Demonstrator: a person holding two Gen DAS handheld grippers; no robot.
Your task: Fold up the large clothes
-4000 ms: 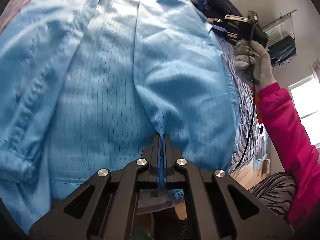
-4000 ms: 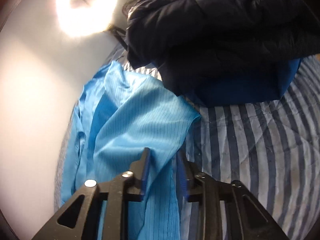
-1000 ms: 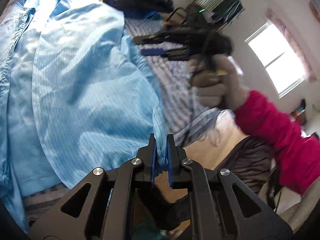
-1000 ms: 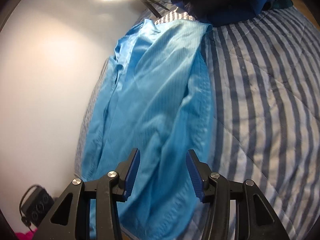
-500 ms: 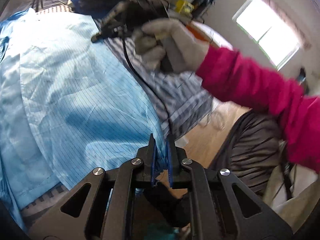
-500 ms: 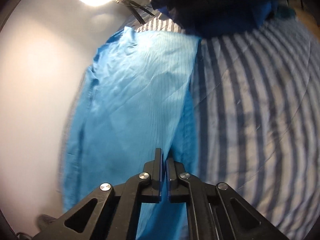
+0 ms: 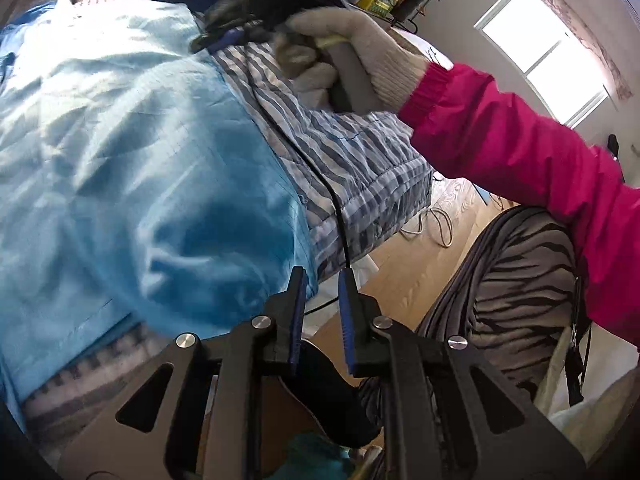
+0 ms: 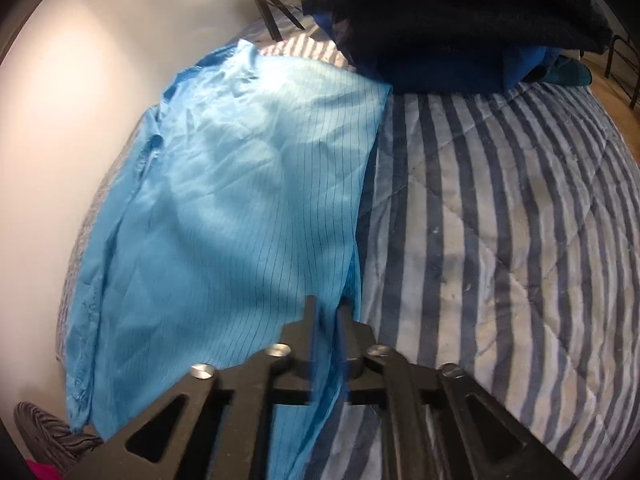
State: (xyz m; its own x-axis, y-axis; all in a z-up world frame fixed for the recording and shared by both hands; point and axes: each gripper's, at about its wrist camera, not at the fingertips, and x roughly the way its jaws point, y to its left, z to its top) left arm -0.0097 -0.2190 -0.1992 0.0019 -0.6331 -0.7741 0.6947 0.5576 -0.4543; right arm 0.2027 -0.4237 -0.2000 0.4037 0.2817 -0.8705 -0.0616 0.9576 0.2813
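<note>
Left gripper (image 7: 322, 300) released, thin pinstriped blue garment (image 7: 132, 168)

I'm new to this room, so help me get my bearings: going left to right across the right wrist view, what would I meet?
White wall → light blue pinstriped garment → blue-and-white striped quilt.

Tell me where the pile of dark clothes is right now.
In the right wrist view the pile of dark clothes lies at the upper right, on the striped bedcover, beside the far corner of the blue garment.
</note>
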